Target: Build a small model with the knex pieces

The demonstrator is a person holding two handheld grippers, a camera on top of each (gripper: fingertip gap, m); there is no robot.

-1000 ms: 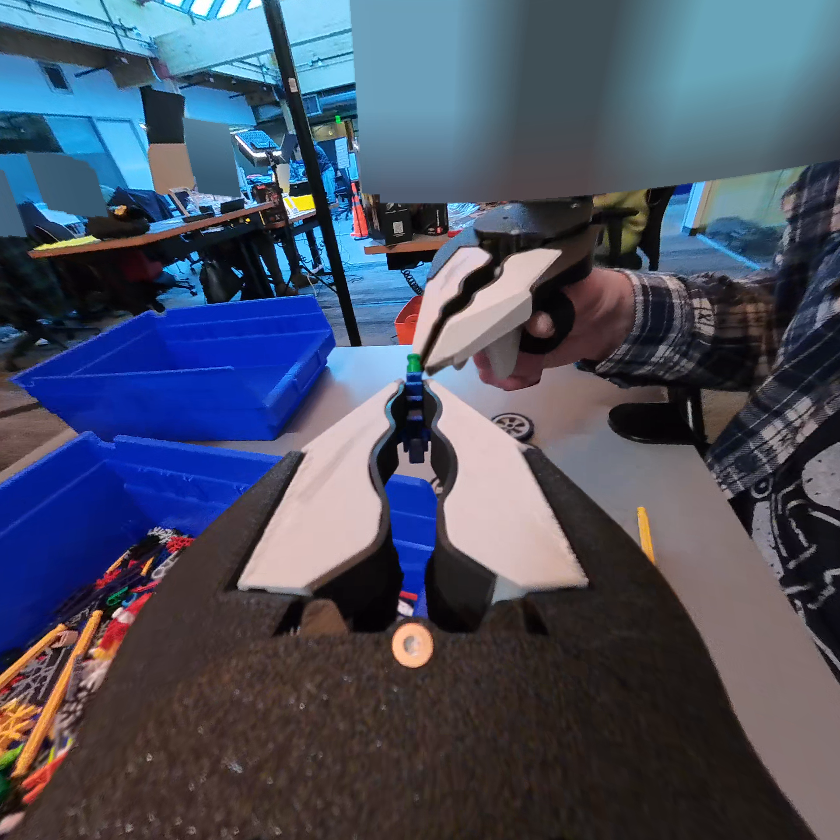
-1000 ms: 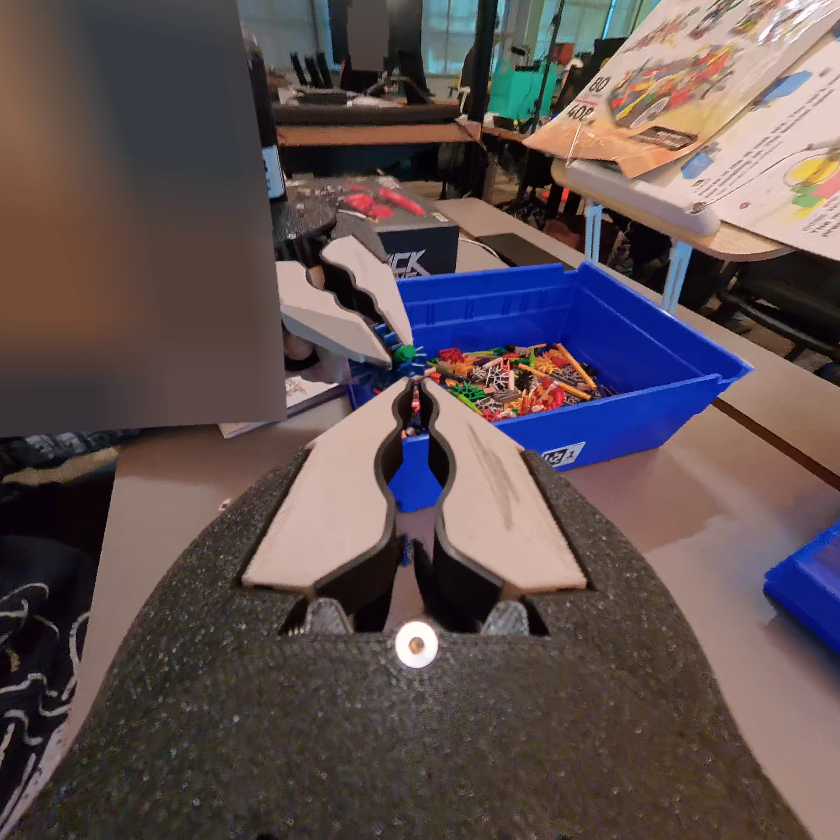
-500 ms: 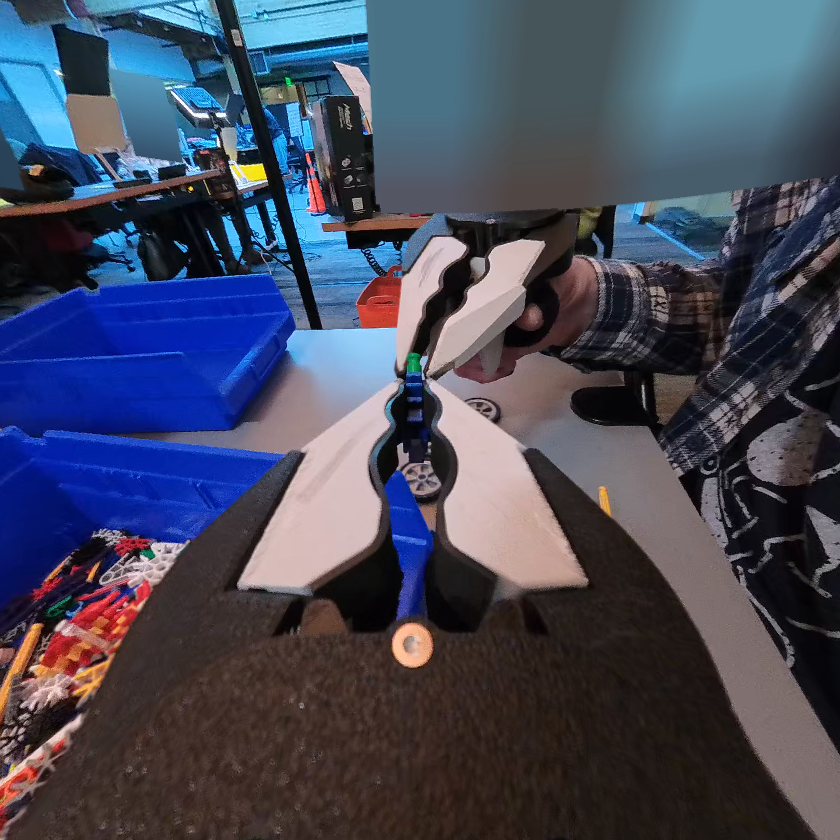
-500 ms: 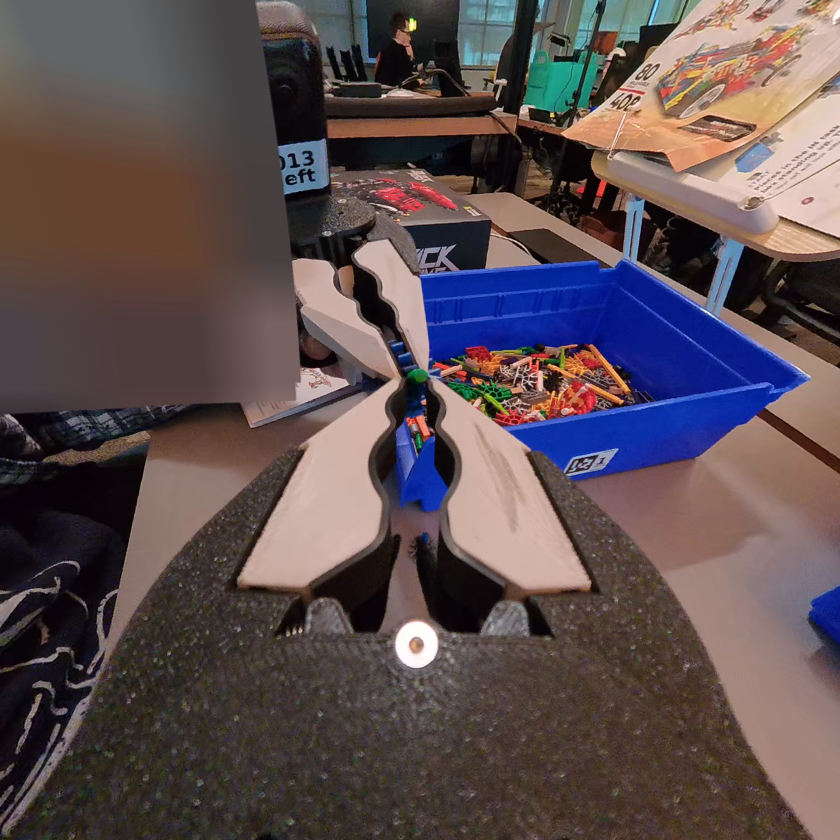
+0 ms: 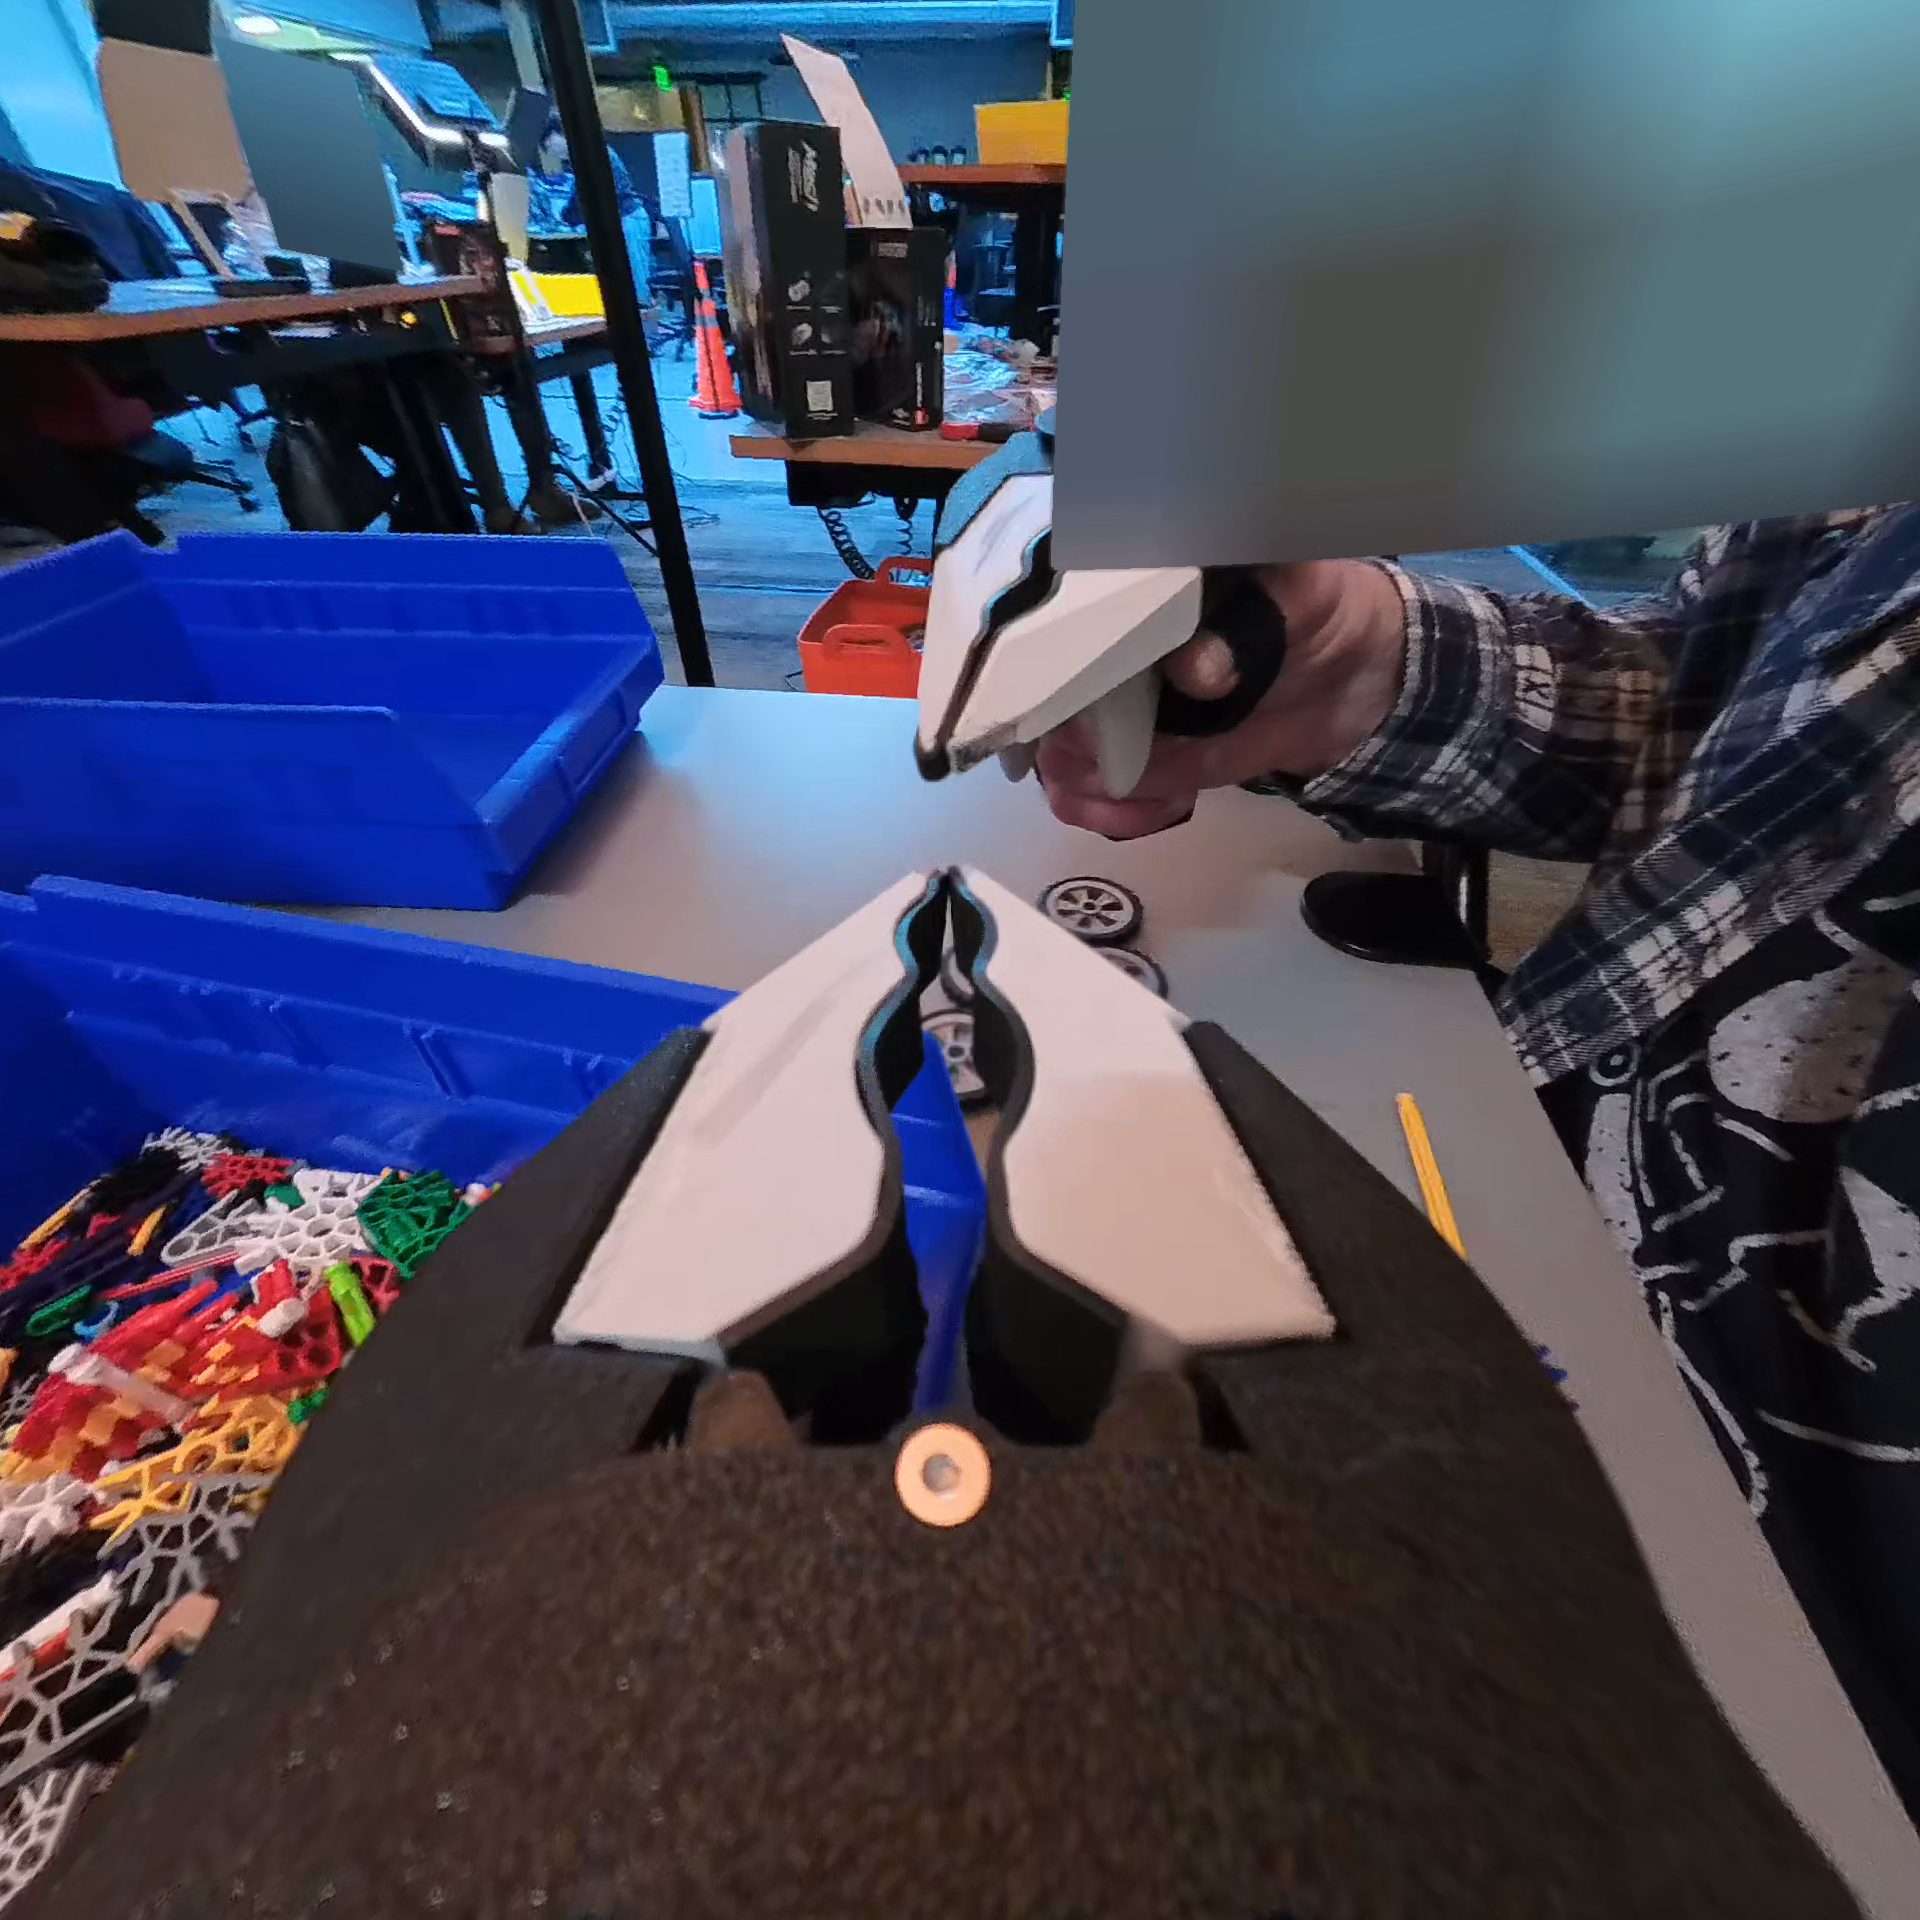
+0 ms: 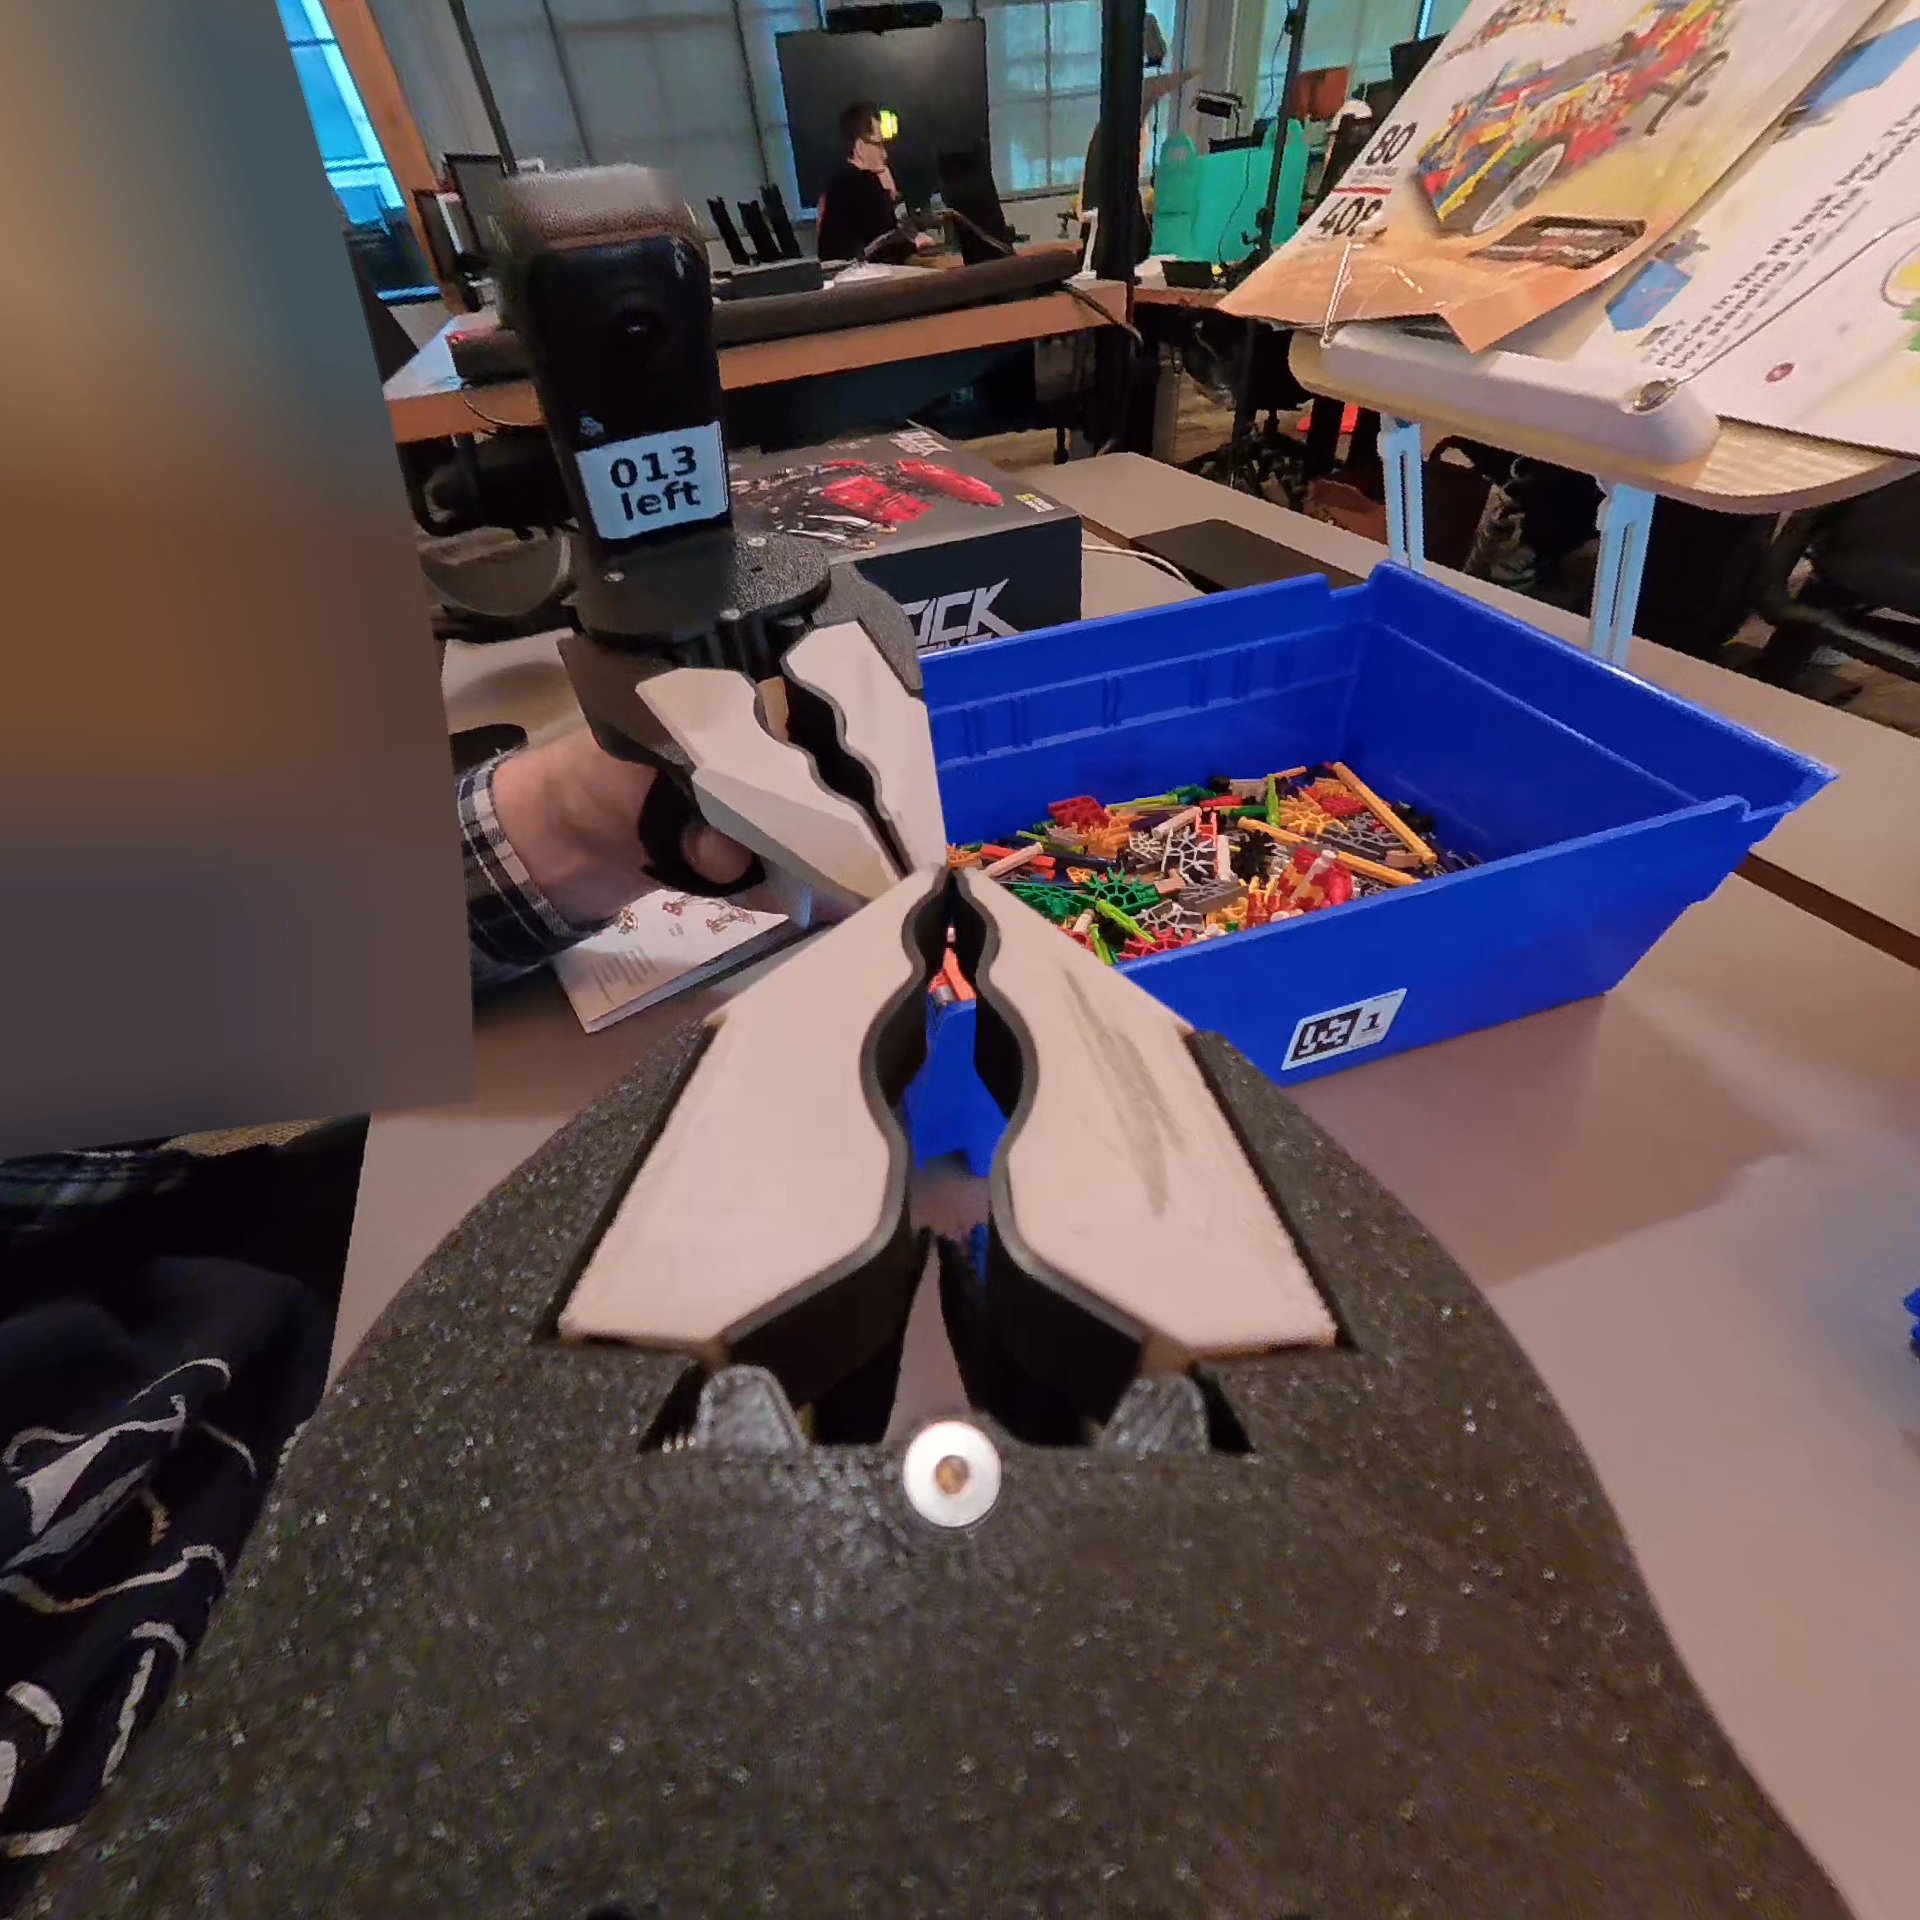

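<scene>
My left gripper (image 5: 947, 878) is shut, and nothing shows between its tips. It hangs over the near corner of a blue bin (image 5: 364, 997) full of colourful plastic building pieces (image 5: 208, 1299). My right gripper (image 5: 940, 758), held in a hand, is shut and hangs a little above and beyond the left one. In the right wrist view my right gripper (image 6: 951, 883) is shut with nothing visible in it. The left gripper (image 6: 914, 857) comes in from the upper left, its tips close beside mine, at the bin (image 6: 1455, 987). Small black wheels (image 5: 1091, 909) lie on the table just past the left tips.
An empty blue bin (image 5: 312, 727) stands at the far left. A yellow rod (image 5: 1429, 1174) lies on the table (image 5: 790, 810) to the right. A black stand base (image 5: 1392, 914), a booklet (image 6: 665, 945), a dark box (image 6: 935, 561) and a raised instruction sheet (image 6: 1662, 208) are around. Less than 4 cm separates the two grippers' tips.
The blue piece with a green tip that sat between the left fingers no longer shows, and those fingers have closed fully. The right gripper has lifted off and drawn away from the left tips.
</scene>
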